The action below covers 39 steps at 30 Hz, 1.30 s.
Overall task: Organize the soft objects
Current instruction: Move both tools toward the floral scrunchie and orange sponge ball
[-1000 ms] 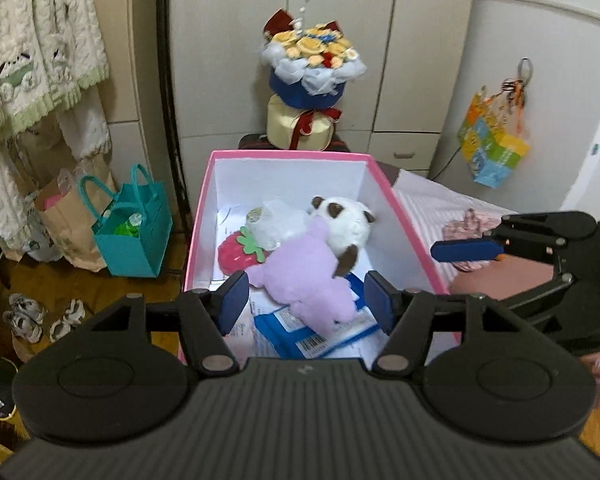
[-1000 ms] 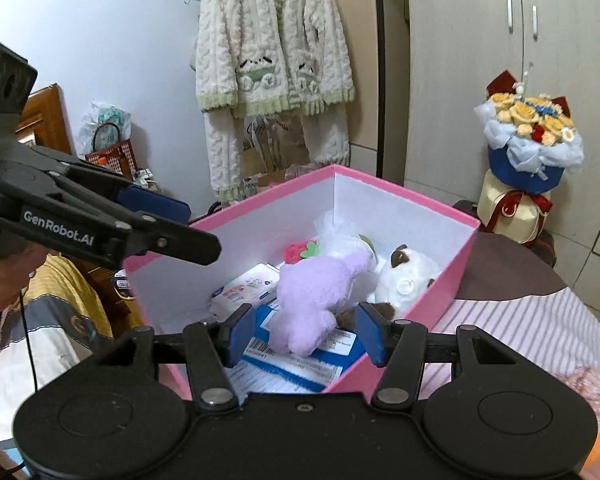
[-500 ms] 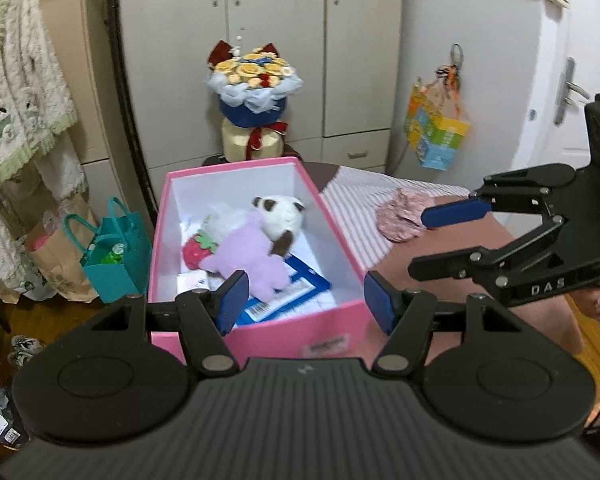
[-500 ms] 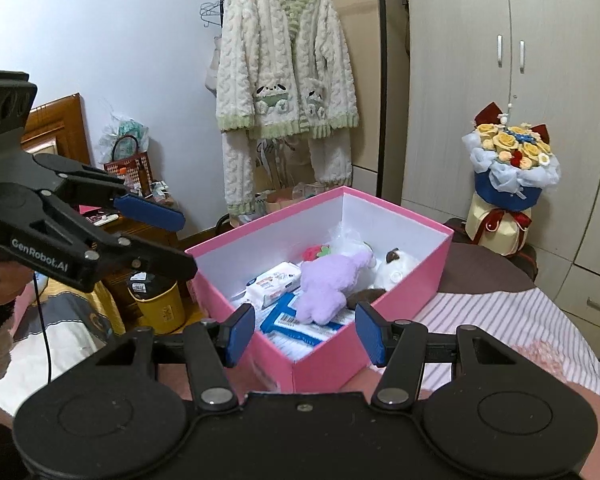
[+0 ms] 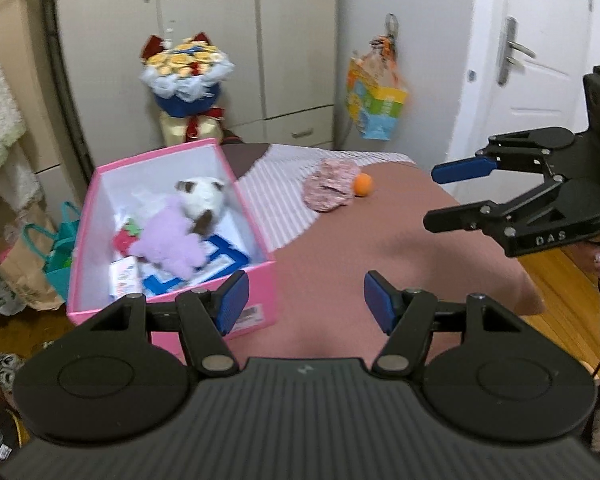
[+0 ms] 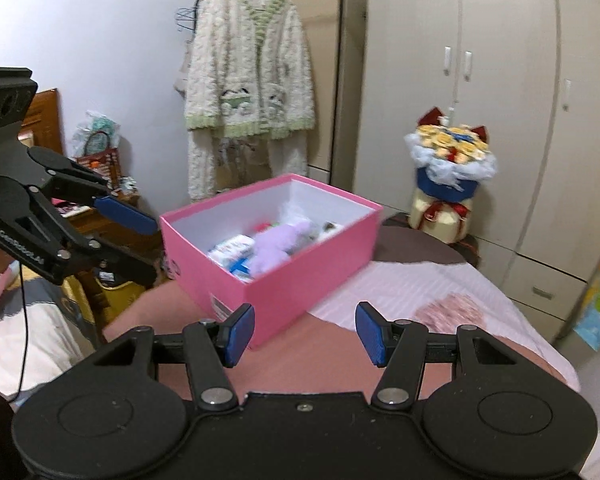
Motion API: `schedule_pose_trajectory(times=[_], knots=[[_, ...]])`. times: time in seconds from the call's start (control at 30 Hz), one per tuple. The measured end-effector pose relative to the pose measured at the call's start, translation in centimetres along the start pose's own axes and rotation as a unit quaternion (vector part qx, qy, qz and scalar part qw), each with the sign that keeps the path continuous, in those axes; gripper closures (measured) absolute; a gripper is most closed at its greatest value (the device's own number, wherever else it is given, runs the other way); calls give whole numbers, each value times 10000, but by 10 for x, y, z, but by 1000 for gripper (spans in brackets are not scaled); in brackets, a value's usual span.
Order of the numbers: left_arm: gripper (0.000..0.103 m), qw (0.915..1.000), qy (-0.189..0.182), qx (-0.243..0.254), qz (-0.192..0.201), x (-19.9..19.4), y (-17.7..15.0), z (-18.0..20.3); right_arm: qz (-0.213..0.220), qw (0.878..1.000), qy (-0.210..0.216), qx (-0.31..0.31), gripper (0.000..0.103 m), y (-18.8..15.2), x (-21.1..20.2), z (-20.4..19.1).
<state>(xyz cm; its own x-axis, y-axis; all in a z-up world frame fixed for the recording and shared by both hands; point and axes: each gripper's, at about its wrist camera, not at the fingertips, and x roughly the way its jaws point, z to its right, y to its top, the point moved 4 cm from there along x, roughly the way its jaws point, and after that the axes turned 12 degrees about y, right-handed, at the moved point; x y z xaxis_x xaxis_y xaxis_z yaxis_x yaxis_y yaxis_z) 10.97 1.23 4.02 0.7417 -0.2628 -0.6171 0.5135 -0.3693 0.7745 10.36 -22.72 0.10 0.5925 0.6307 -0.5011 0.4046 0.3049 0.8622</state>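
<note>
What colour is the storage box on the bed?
Pink outside, white inside. The box shows best in the right wrist view.

Wrist views (somewhat blurred), sharing pink box

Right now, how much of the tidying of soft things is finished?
Done: the purple plush and white plush lie inside the pink box. In hand: nothing; left gripper and right gripper are both open and empty. Left: the pink cloth and orange ball on the bed.
</note>
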Motion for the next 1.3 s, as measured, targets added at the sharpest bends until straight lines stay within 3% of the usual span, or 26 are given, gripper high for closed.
schedule_pose_trajectory(times=[0.23,0.43,0.63,0.77,0.9,1.1,1.3], knots=[[40,9982,-567,182,-93,26,4,41,-64,9992,-322,227,42,-29,-19,28],[40,9963,-850,-12,-153,68,7,64,-114,9982,-581,90,41,-51,-20,49],[40,9959,-806,-402,-73,116,23,74,-189,9958,-886,151,41,-68,-4,88],[40,9982,-360,-440,170,149,35,78,-135,9944,-958,420,41,-74,7,120],[40,9977,-172,-601,250,180,47,83,-160,9927,-1074,532,41,-77,24,147],[40,9947,-200,-1010,77,225,68,87,-156,9923,-1000,716,41,-78,53,182],[38,9901,120,-1380,-238,271,87,91,-227,9934,-995,533,41,-74,84,202]])
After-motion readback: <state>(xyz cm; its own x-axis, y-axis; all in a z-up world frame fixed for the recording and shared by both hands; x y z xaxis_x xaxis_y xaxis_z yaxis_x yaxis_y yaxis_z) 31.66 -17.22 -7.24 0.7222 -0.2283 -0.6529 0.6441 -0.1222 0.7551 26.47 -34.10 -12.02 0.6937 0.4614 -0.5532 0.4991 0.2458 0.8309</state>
